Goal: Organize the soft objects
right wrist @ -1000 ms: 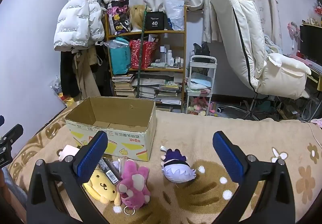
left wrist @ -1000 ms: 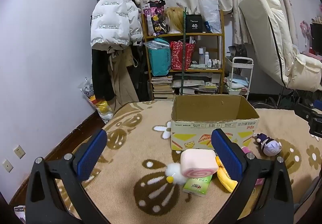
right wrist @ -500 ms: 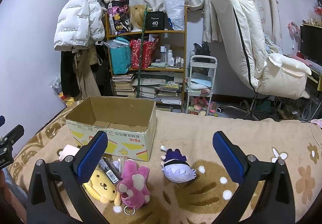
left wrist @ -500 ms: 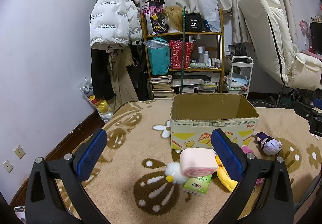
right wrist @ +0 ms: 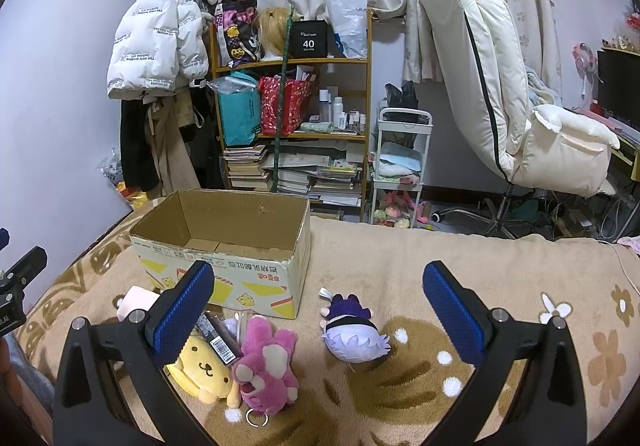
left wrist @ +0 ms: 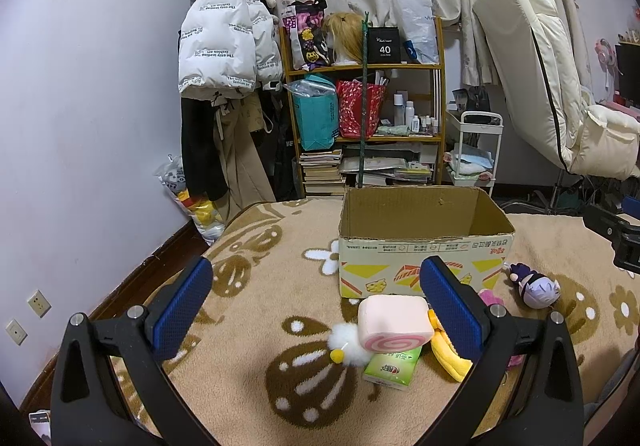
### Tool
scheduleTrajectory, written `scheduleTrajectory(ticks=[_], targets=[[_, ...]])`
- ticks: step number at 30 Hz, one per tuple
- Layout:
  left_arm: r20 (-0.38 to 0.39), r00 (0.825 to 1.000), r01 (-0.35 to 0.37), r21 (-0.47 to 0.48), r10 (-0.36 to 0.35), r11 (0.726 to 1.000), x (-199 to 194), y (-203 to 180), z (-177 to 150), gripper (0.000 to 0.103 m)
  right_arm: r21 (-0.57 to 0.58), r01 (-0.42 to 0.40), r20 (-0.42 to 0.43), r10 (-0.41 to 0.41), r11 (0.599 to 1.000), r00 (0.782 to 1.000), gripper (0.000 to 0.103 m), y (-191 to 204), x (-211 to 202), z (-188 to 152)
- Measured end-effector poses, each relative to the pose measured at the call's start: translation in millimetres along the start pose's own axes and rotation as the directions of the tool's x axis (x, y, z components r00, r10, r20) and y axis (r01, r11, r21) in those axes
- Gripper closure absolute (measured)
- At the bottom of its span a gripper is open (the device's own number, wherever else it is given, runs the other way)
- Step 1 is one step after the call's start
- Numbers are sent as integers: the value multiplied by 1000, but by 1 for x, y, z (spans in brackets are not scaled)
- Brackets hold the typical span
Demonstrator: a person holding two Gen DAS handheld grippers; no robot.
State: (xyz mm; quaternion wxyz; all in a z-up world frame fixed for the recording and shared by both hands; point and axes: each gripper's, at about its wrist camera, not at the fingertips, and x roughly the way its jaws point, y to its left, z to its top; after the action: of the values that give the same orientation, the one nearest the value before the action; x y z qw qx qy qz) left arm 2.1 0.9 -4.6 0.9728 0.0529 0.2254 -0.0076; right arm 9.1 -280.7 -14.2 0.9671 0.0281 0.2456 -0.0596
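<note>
An open cardboard box (left wrist: 424, 266) (right wrist: 224, 270) stands empty on the tan flowered blanket. In front of it lie a pink swirl cushion (left wrist: 394, 326) (right wrist: 136, 300), a white pom-pom toy (left wrist: 346, 340), a green packet (left wrist: 394, 366), a yellow dog plush (right wrist: 204, 370) (left wrist: 446, 354), a pink bear plush (right wrist: 266, 364) and a purple-haired doll (right wrist: 354, 336) (left wrist: 534, 288). My left gripper (left wrist: 316, 302) is open and empty, above the cushion. My right gripper (right wrist: 316, 310) is open and empty, above the plush toys.
A small dark package with a barcode (right wrist: 218, 336) lies on the yellow plush. Behind the bed stand a cluttered wooden shelf (right wrist: 292, 125), a white trolley (right wrist: 400, 165), hung coats (left wrist: 224, 85) and a cream recliner chair (right wrist: 500, 85).
</note>
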Motion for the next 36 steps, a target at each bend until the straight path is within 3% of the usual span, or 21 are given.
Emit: scheduleTrajectory(ticks=[36], targets=[[2,1000,-4,6,4,1000,2,-3,-5,1,2,2,3,-2,1000,1000,0,-1,0,-1]])
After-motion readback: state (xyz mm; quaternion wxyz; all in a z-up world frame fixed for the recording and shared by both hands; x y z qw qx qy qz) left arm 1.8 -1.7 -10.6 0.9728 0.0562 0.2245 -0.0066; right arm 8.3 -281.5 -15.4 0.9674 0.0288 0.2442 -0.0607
